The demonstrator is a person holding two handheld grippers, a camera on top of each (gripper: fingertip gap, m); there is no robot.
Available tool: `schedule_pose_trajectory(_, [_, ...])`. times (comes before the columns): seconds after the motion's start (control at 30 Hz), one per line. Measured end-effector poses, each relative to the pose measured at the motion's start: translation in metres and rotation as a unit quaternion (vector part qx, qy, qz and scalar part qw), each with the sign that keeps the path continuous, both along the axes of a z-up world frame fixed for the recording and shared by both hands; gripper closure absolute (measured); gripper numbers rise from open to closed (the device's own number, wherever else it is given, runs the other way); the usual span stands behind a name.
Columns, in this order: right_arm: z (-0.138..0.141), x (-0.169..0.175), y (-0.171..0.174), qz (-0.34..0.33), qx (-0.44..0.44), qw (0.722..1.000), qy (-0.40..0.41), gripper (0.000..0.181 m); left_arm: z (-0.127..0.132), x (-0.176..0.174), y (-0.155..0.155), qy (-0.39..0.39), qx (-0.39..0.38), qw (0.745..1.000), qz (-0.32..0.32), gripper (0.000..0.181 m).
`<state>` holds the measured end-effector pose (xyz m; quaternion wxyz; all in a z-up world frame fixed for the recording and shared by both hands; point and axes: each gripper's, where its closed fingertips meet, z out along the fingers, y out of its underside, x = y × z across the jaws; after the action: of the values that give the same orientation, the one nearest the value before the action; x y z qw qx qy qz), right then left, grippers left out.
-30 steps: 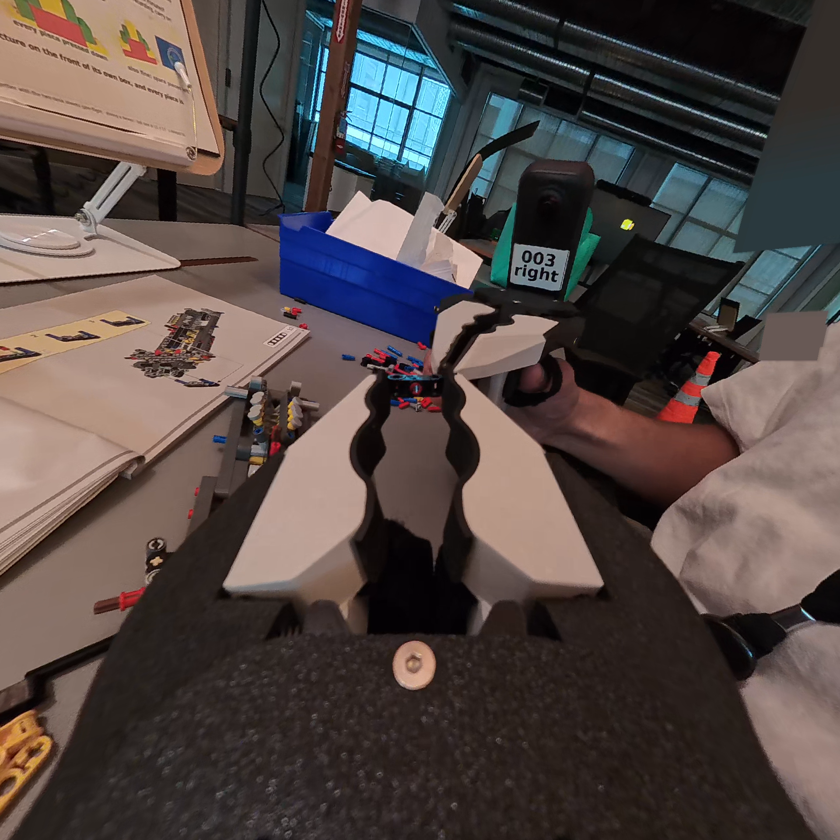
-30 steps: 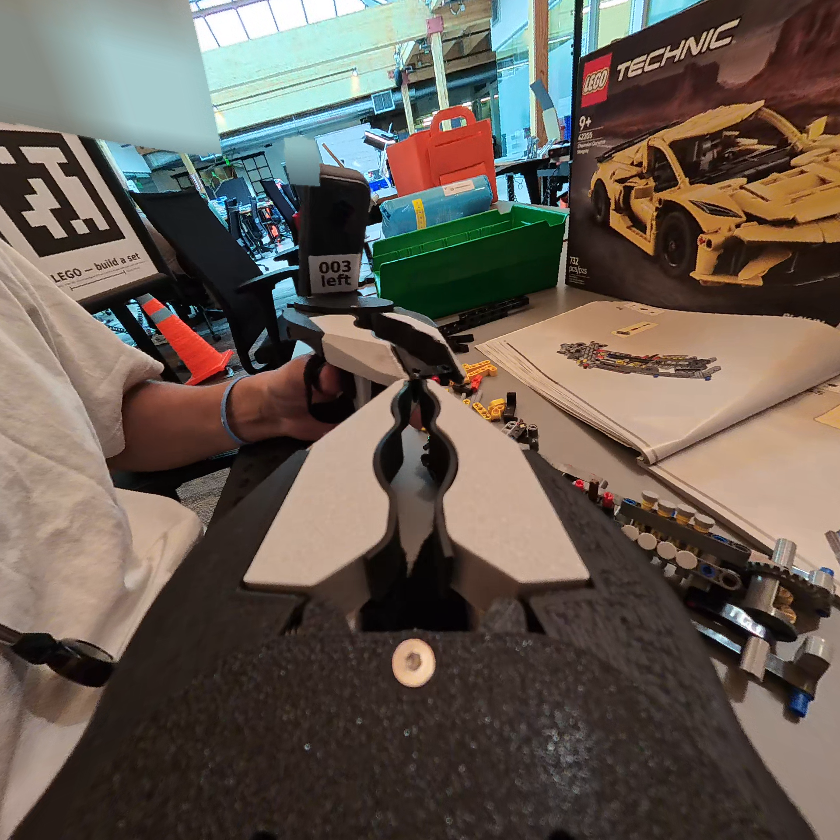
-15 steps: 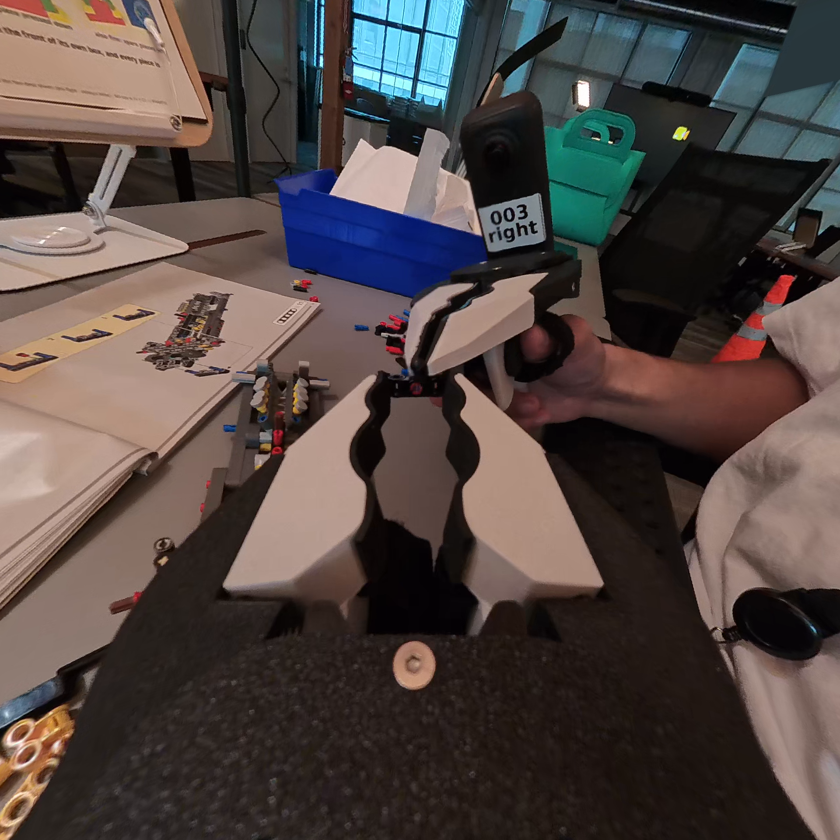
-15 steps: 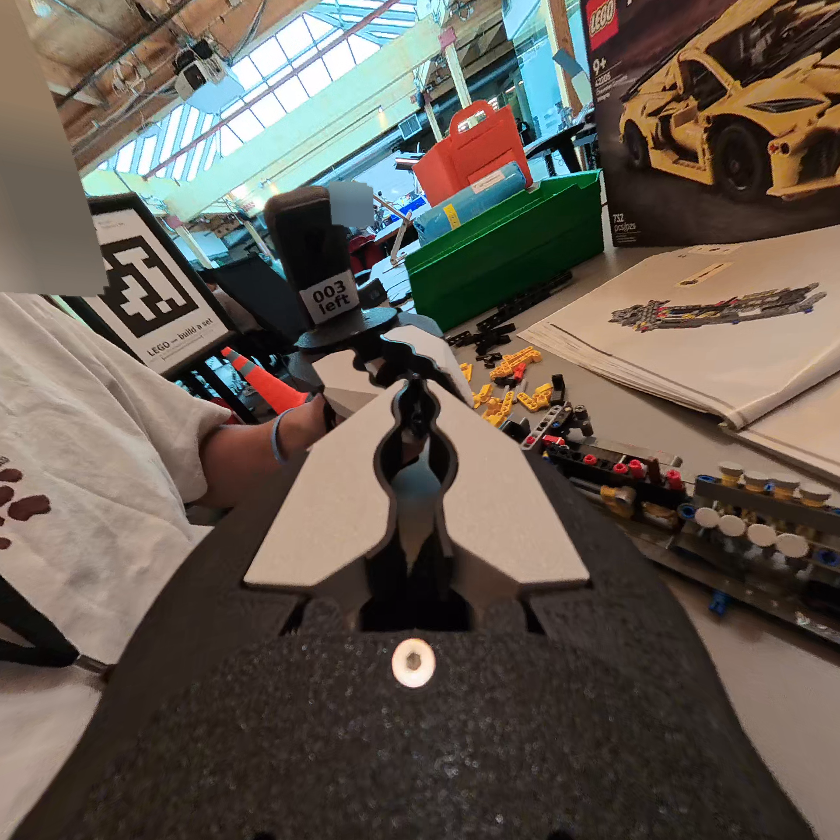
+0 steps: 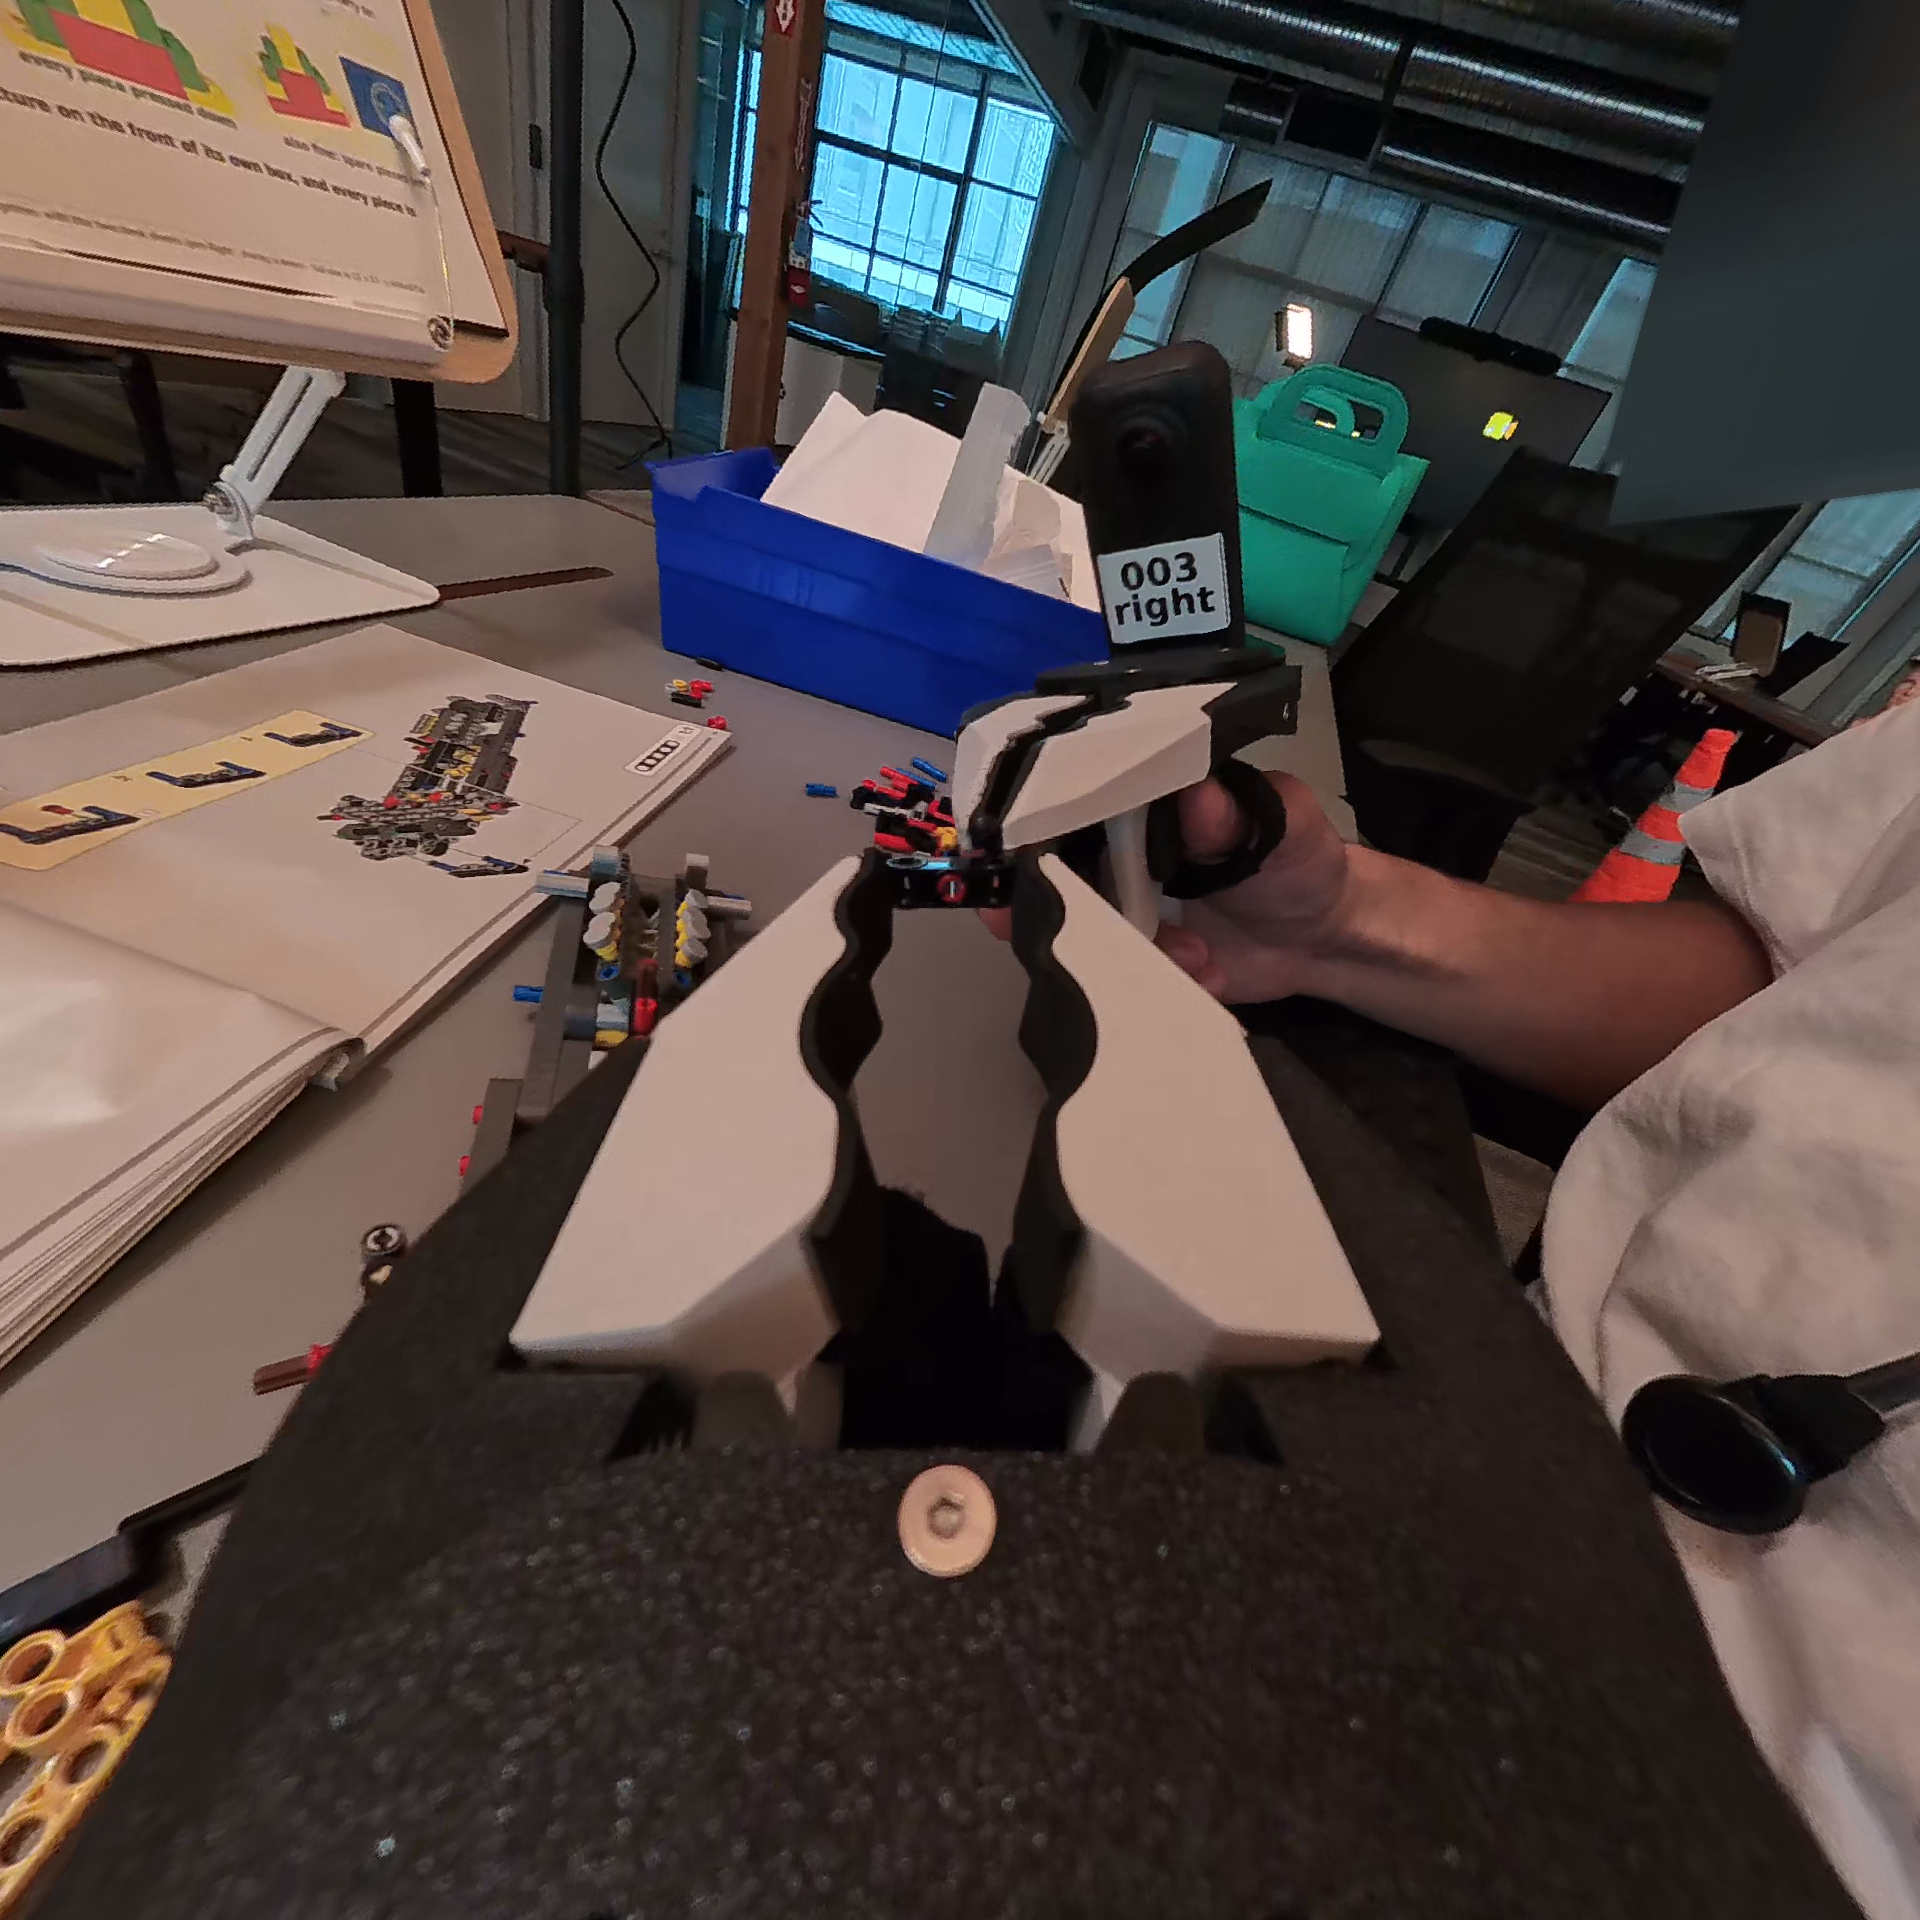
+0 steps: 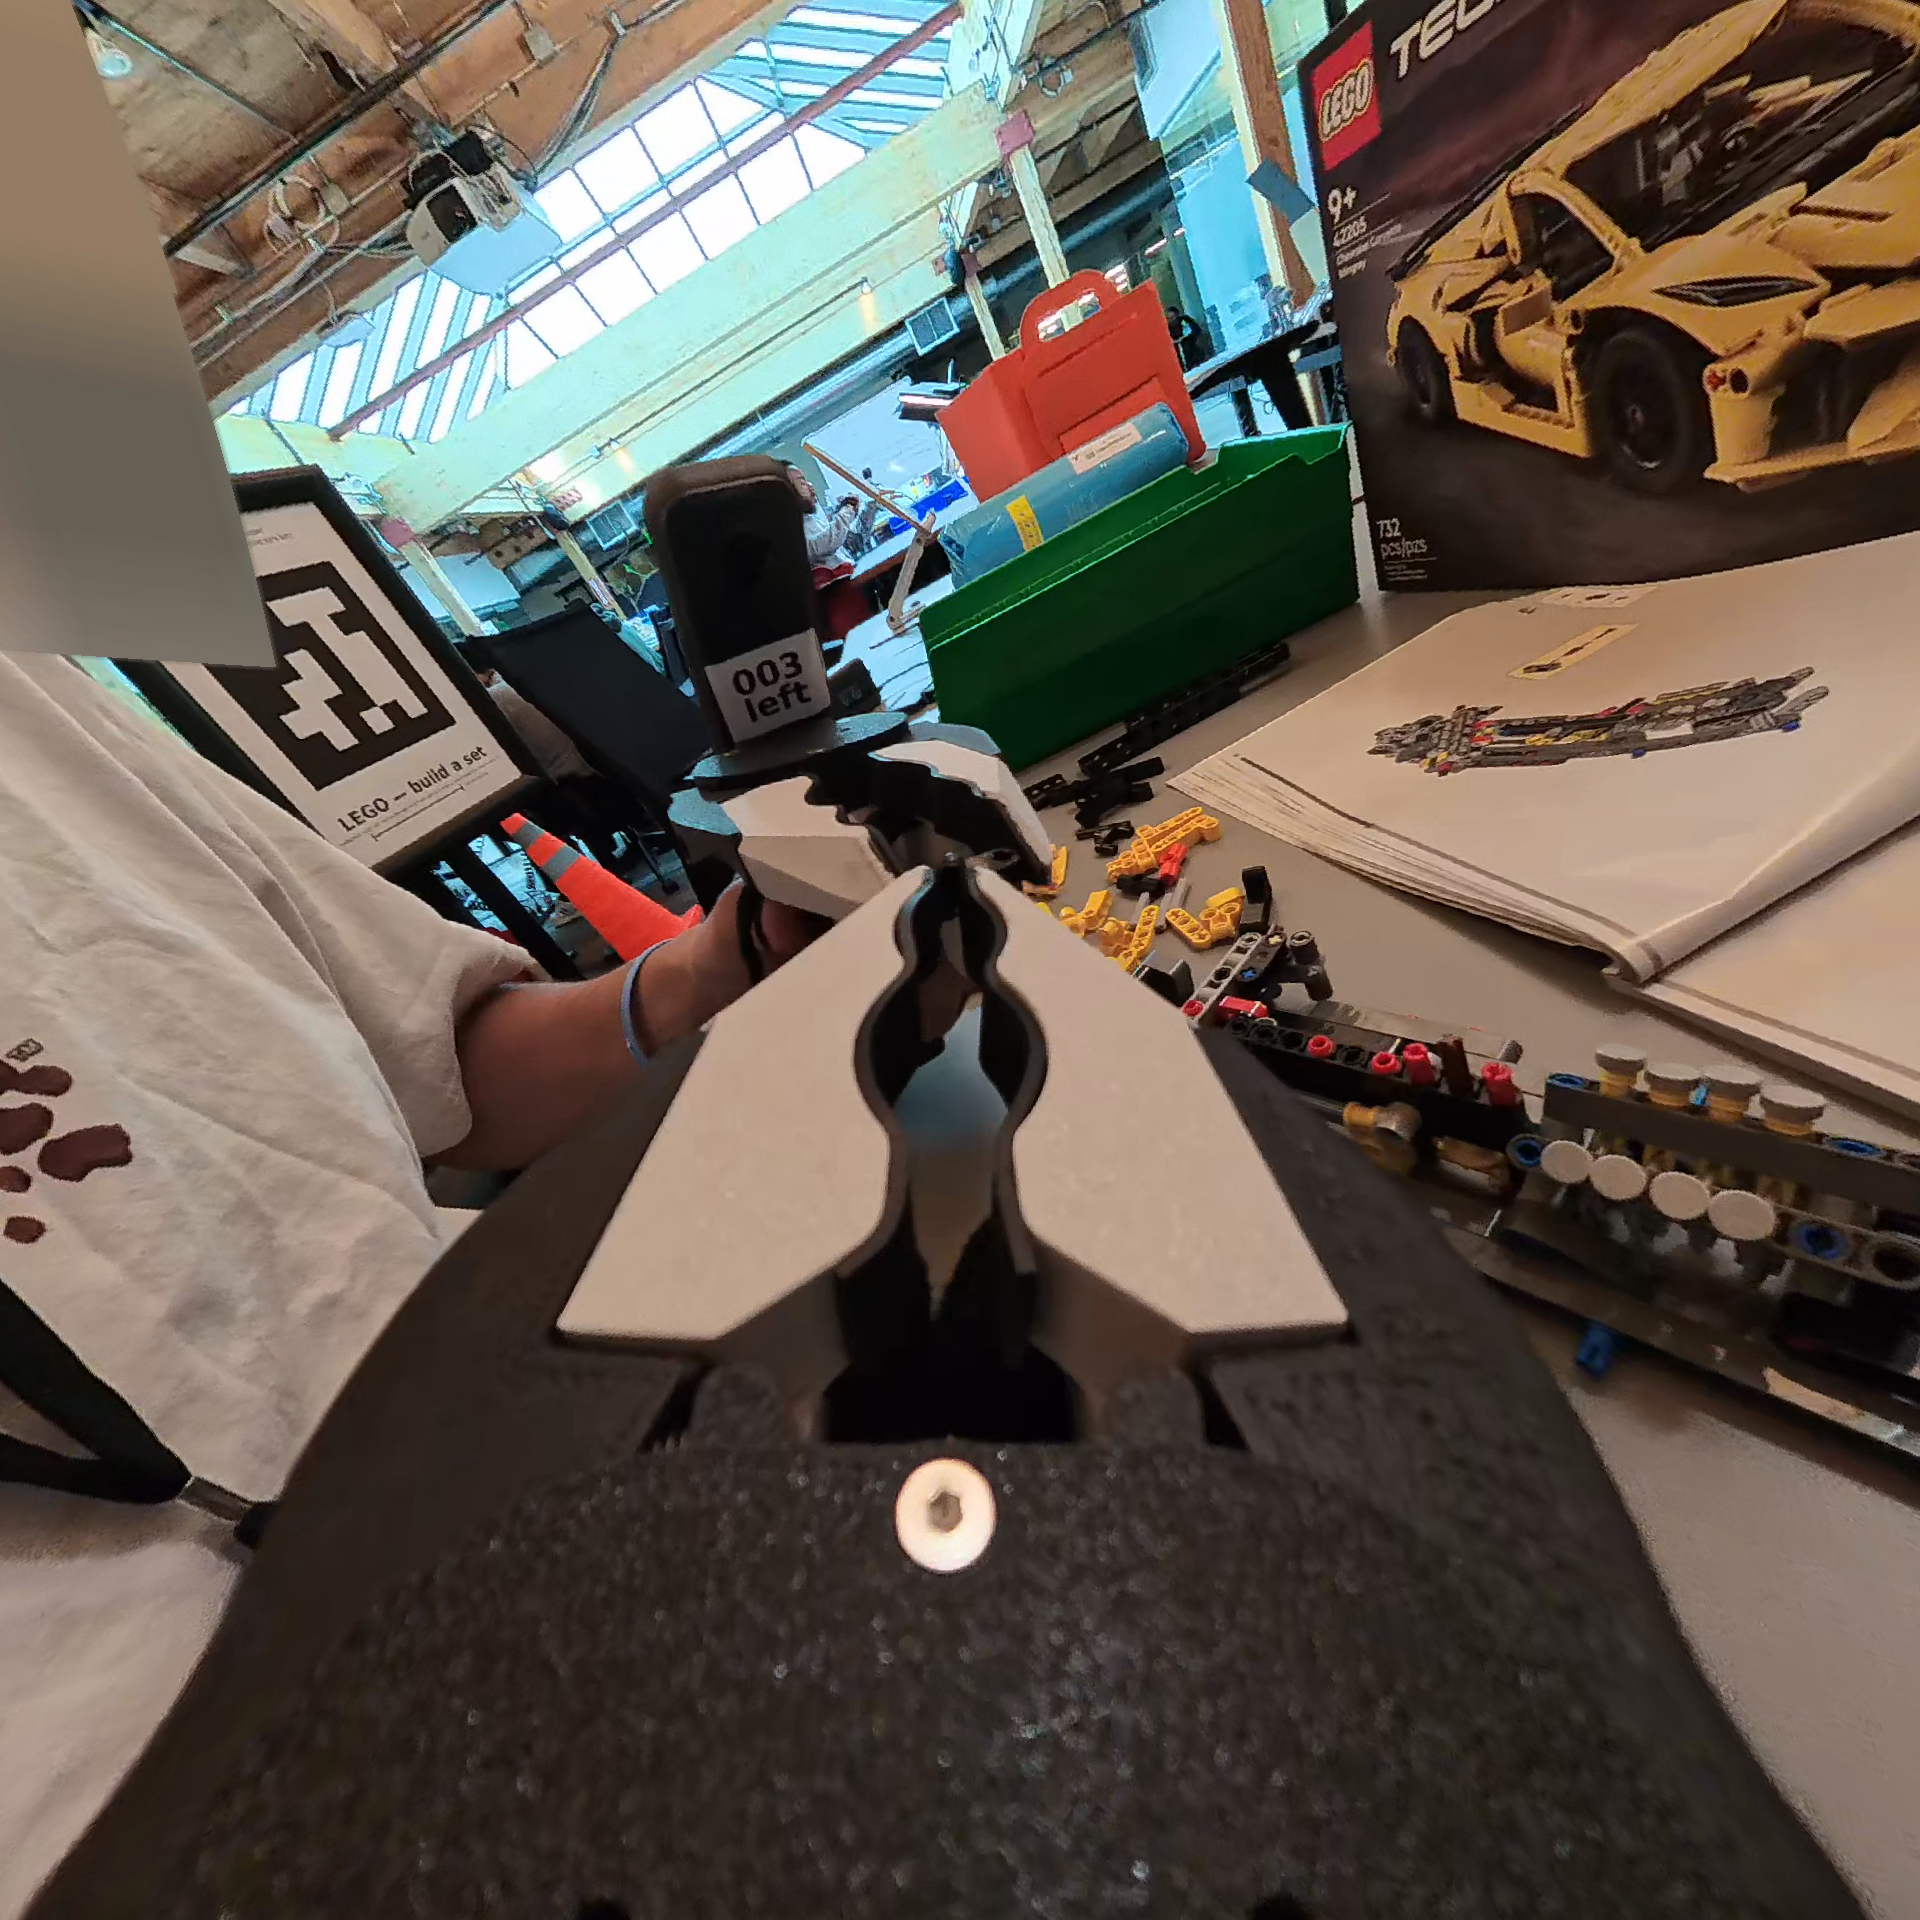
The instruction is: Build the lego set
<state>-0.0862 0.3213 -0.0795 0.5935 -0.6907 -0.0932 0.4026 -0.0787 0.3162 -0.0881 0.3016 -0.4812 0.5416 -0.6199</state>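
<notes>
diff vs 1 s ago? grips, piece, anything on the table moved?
The right gripper has closed in from farther off until its shut tips meet the small black beam, which the left gripper still clamps above the table. No regrasp or release. The chassis assembly stayed put.

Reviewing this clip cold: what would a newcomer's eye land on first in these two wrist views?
First, the two grippers meeting nose to nose in mid-air: the left gripper clamps a small black piece with a red pin, and the right gripper pinches at its far end. Next, the big set box picturing a yellow car, standing behind the open instruction booklet. Then the long half-built assembly lying on the table at the right.
</notes>
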Motion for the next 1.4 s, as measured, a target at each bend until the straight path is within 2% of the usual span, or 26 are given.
schedule_pose_trajectory(0.17, [0.004,0.002,-0.002,0.005,0.002,1.000,0.026,0.180,-0.002,0.000,-0.001,0.003,0.004,1.000,0.000,0.160])
schedule_pose_trajectory(0.27, [0.010,0.004,-0.001,0.008,0.004,0.998,0.058,0.180,-0.006,0.002,-0.005,0.009,0.034,0.999,0.002,0.160])
schedule_pose_trajectory(0.5, [0.005,0.001,0.005,-0.008,-0.011,0.997,0.073,0.180,0.001,0.004,0.006,-0.013,0.068,0.996,0.050,0.160])
schedule_pose_trajectory(0.6, [0.004,0.003,0.008,-0.017,-0.019,0.996,0.085,0.179,0.004,0.005,0.010,-0.024,0.118,0.989,0.081,0.160])
schedule_pose_trajectory(0.73, [0.003,0.004,0.012,-0.023,-0.030,0.991,0.126,0.179,0.005,0.005,0.015,-0.035,0.210,0.968,0.133,0.160])
schedule_pose_trajectory(0.83, [0.001,0.006,0.012,-0.032,-0.029,0.993,0.113,0.180,0.004,0.006,0.017,-0.032,0.242,0.958,0.150,0.160])
schedule_pose_trajectory(1.27, [0.002,0.007,0.010,-0.025,-0.030,0.991,0.125,0.181,0.004,0.004,0.023,-0.034,0.302,0.935,0.180,0.160])
schedule_pose_trajectory(1.4, [0.002,0.007,0.009,-0.024,-0.026,0.993,0.112,0.181,0.005,0.003,0.014,-0.047,0.319,0.933,0.160,0.160])
